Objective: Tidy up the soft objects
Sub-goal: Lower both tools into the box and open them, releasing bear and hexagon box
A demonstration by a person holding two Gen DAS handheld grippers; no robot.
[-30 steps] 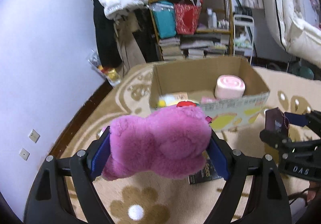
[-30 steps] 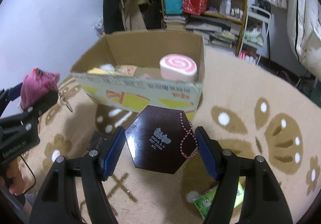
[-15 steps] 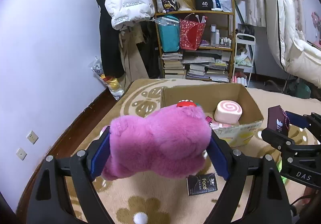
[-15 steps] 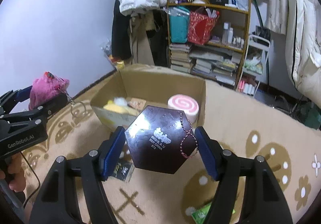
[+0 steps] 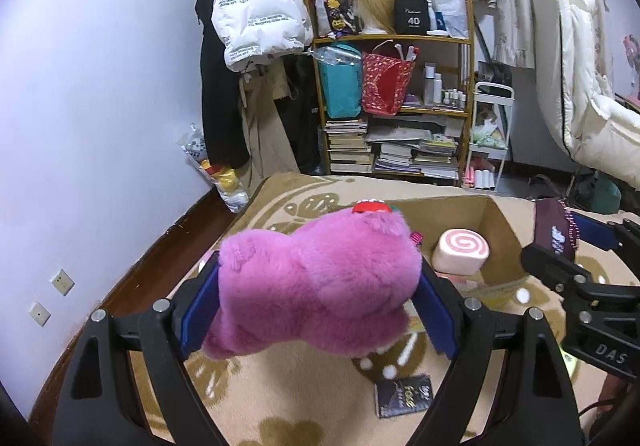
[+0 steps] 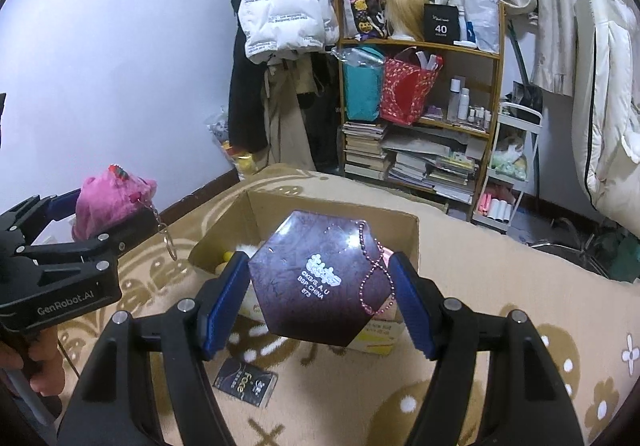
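Up above the patterned rug (image 5: pixel 280 406), the left gripper (image 5: pixel 316 306) has its jaws clamped on a pink plush toy (image 5: pixel 320 286), the blue pads pressing into its fur from both sides; a key ring hangs from the toy in the right wrist view. Just beside it, the right gripper (image 6: pixel 320 298) grips a dark hexagonal box (image 6: pixel 320 278) with a pink bead chain (image 6: pixel 372 266) draped over its face. Below and beyond both sits an open cardboard box (image 5: pixel 500 230) on the rug, holding a pink swirl-roll cushion (image 5: pixel 460 250) and something yellow. A small black packet (image 6: pixel 246 382) lies on the rug near the carton. A cluttered shelf (image 5: pixel 400 106) stands against the far wall.
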